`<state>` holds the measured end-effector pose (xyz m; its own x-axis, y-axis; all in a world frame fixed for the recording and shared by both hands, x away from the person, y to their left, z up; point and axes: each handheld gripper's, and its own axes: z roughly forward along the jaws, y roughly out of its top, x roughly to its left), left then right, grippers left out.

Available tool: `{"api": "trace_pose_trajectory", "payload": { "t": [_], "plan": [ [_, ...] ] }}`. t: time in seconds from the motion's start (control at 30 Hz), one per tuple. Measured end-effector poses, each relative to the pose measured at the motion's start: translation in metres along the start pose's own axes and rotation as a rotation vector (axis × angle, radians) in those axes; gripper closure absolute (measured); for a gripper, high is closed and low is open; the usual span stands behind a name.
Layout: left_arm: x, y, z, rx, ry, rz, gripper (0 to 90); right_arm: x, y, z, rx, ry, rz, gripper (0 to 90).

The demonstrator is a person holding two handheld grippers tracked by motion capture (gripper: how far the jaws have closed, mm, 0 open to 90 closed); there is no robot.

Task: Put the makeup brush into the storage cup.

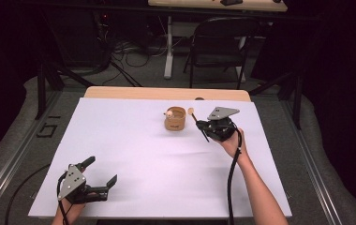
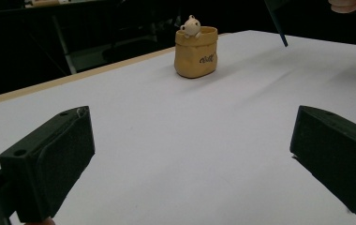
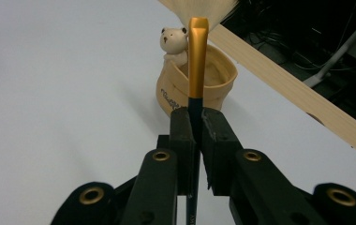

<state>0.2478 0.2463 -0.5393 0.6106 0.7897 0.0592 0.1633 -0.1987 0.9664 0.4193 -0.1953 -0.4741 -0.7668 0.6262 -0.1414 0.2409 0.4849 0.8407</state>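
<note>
A tan pouch-shaped cup with a small white bear figure on its rim stands on the white table toward the back; it is also the cup and the cup. My right gripper is just right of the cup, shut on a brush with a dark handle, gold ferrule and pale bristles. The brush head points up beside the cup. My left gripper rests near the front left corner, jaws wide apart and nothing between its fingers.
The table is covered by a white sheet with a wooden edge at the back. A black chair and cables stand on the floor beyond. A dark mat surrounds the table.
</note>
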Motion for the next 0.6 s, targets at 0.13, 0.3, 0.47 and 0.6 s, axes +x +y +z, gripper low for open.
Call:
{"api": "trace_pose_trajectory", "payload": {
  "t": [0.13, 0.3, 0.47, 0.6],
  "plan": [
    [0.0002, 0.0000, -0.0001, 0.001, -0.001, 0.001, 0.0, -0.0008, -0.0004, 0.0000, -0.016, -0.006, 0.021, 83.5],
    [-0.0001, 0.0000, 0.0001, 0.001, -0.004, -0.001, 0.0, -0.0001, 0.0001, 0.0011, -0.017, -0.014, 0.032, 83.5],
    [-0.0003, 0.0000, 0.0008, 0.002, -0.006, 0.000, 0.0, 0.0005, 0.0006, 0.0025, -0.025, -0.021, 0.043, 83.5],
    [-0.0005, 0.0000, 0.0010, 0.001, -0.005, 0.000, 0.0, 0.0008, 0.0009, 0.0037, -0.031, -0.025, 0.055, 83.5]
  ]
}}
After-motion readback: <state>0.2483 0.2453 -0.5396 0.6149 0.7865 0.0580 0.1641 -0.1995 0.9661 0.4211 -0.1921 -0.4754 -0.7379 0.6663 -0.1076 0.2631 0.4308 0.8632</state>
